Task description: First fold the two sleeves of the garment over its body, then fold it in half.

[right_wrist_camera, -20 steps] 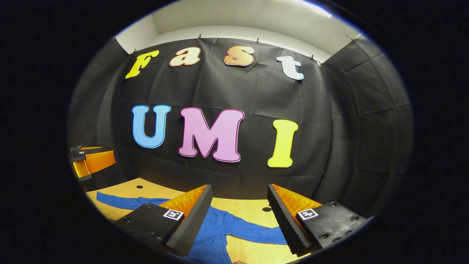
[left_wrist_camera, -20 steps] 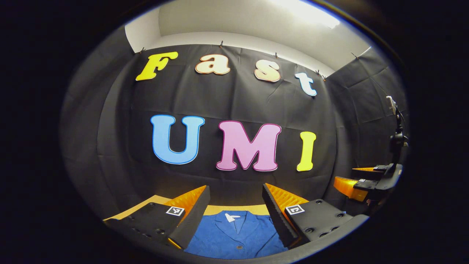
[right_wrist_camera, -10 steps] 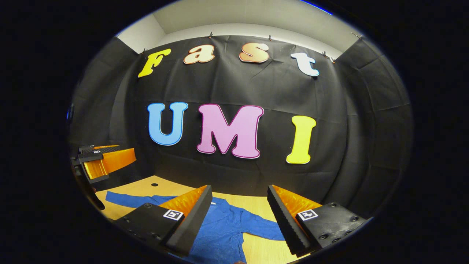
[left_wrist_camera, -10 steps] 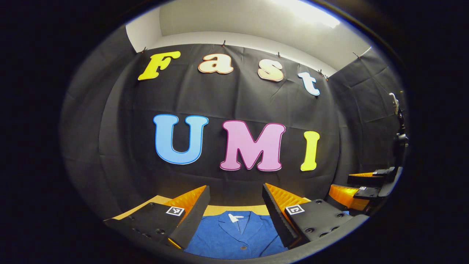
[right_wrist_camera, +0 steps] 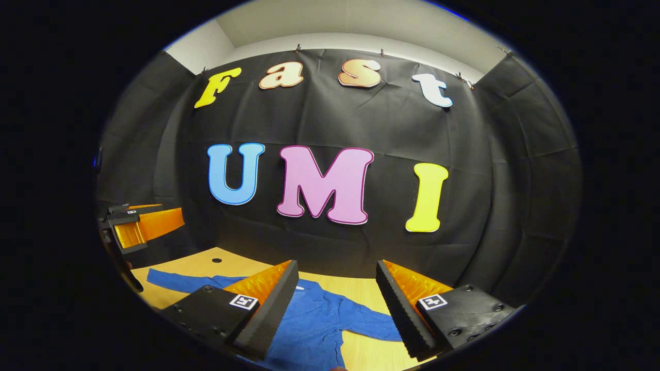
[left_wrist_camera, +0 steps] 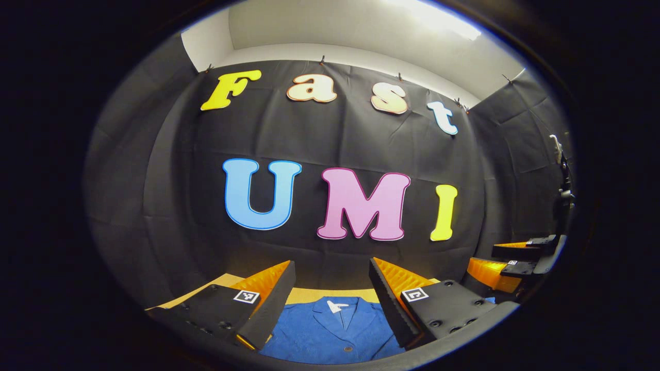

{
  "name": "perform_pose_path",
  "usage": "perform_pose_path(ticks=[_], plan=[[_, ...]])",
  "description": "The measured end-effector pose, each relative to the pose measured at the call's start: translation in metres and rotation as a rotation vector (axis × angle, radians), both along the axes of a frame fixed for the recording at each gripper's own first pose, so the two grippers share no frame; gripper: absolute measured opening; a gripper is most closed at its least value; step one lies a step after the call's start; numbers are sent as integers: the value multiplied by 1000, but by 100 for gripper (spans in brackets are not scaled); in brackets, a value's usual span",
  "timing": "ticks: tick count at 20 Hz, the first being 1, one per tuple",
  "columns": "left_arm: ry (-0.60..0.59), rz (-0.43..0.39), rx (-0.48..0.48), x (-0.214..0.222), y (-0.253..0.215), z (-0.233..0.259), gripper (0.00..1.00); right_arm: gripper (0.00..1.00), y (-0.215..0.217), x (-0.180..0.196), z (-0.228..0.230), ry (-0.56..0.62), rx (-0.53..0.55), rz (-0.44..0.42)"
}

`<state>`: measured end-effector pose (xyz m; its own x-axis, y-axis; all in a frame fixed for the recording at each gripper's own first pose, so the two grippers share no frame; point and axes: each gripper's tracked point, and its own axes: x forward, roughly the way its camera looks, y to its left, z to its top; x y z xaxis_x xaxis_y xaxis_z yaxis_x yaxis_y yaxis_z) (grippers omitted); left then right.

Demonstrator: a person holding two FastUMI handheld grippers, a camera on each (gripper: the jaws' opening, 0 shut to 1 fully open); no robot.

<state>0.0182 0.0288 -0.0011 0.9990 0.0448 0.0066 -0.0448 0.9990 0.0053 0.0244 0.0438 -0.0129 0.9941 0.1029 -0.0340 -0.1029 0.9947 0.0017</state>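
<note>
Blue, the garment (left_wrist_camera: pixel 332 332) lies flat on the wooden table (right_wrist_camera: pixel 361 286), sleeves spread out, below and ahead of the left gripper (left_wrist_camera: pixel 330 273) and right gripper (right_wrist_camera: pixel 336 273), both hovering above it with fingers spread, gripping nothing.

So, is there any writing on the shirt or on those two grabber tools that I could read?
Blue shirt: its white neck tag is too small to read.
Left gripper: a square marker on each finger, a black-and-white pattern, no words.
Right gripper: a square marker of the same kind on each finger, no words.
No readable text on any of these.
</note>
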Motion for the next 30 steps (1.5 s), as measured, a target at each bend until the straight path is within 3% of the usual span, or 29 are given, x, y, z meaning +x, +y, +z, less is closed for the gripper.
perform_pose_path(ticks=[6,9,10,11,17,23,30], plan=[[-4,9,4,1,-2,1,82,96,-61,29,-15,40,-14,-114],[-7,20,3,1,-1,1,82,96,-104,45,-26,59,-72,-185],[-6,25,6,0,-2,2,82,85,-120,50,-34,76,-91,-207],[-5,32,9,1,-1,1,82,97,-135,54,-44,103,-101,-227],[-1,57,27,-4,-8,3,82,97,-213,66,-118,307,-89,-329],[18,85,24,-6,-16,-3,82,98,-272,55,-206,539,-44,-404],[39,102,23,-5,-36,-10,82,97,-299,22,-307,845,12,-402]])
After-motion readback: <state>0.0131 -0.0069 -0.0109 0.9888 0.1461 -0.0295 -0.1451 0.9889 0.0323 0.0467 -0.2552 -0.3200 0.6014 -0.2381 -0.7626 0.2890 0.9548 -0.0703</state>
